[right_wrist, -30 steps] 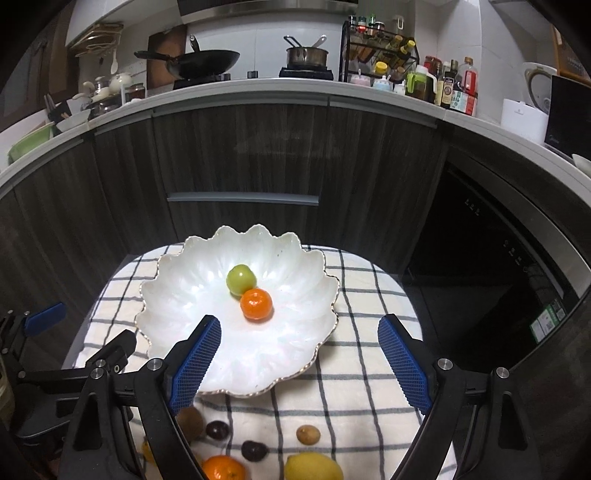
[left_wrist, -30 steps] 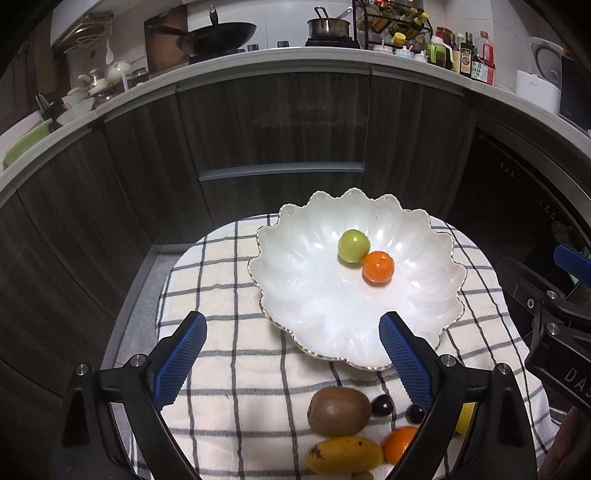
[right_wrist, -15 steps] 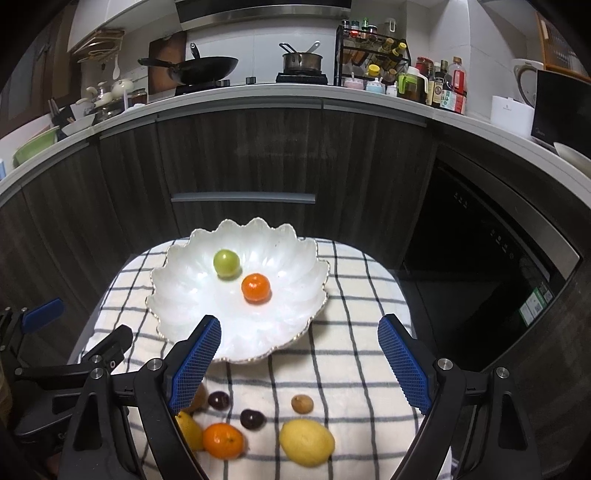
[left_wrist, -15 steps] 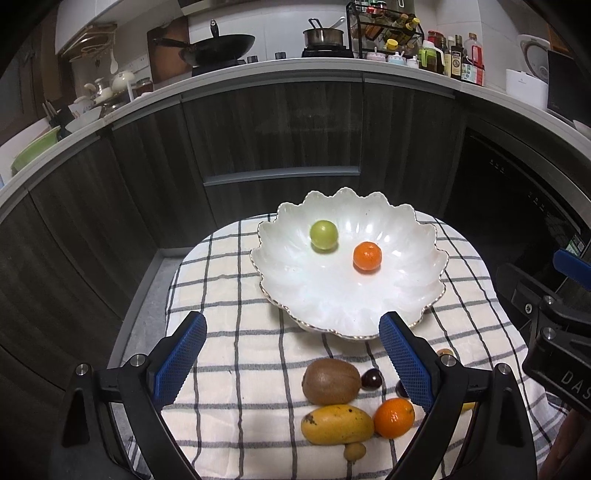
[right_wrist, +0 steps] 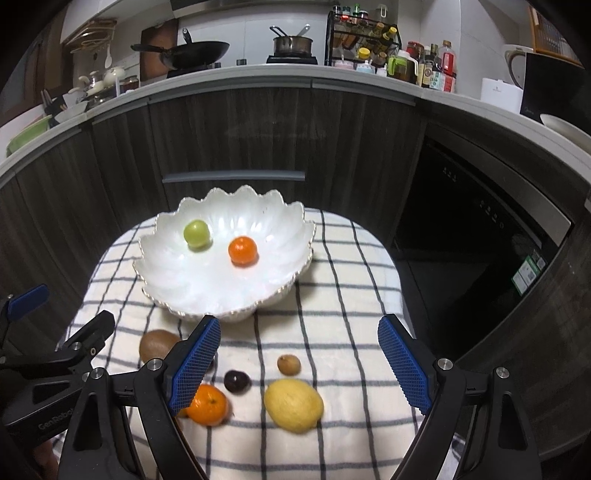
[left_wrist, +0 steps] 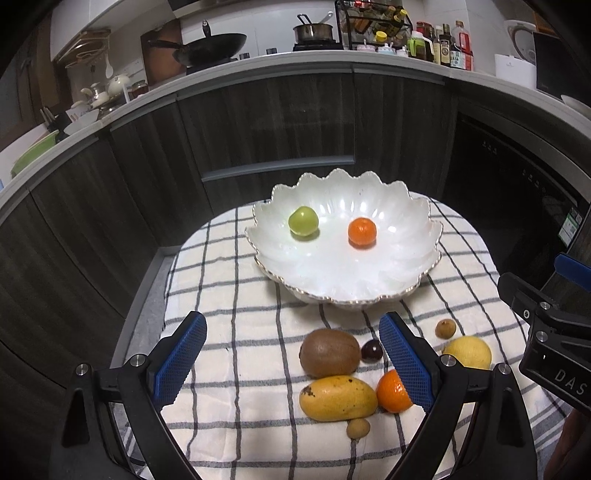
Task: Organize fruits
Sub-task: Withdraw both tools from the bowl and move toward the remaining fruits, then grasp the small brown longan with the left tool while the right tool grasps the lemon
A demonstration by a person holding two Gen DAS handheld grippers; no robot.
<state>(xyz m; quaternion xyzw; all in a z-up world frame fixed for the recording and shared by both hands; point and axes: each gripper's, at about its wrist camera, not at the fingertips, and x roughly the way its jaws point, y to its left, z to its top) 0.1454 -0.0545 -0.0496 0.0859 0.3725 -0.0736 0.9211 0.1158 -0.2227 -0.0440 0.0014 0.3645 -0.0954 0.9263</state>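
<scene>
Both your jaws wide, hold nothing. Lemon [right_wrist: 293, 405] lies between right jaws, low down; bowl [right_wrist: 173, 288] ahead. Squeeze off-centre, round lemon could roll off worktop [right_wrist: 354, 295], bumping dark cherry [right_wrist: 236, 381].

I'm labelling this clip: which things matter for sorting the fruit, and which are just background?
Job: white bowl holding green fruit and small orange; on the cloth, kiwi, mango, lemon.
Background: wok, saucepan, spice rack.
</scene>
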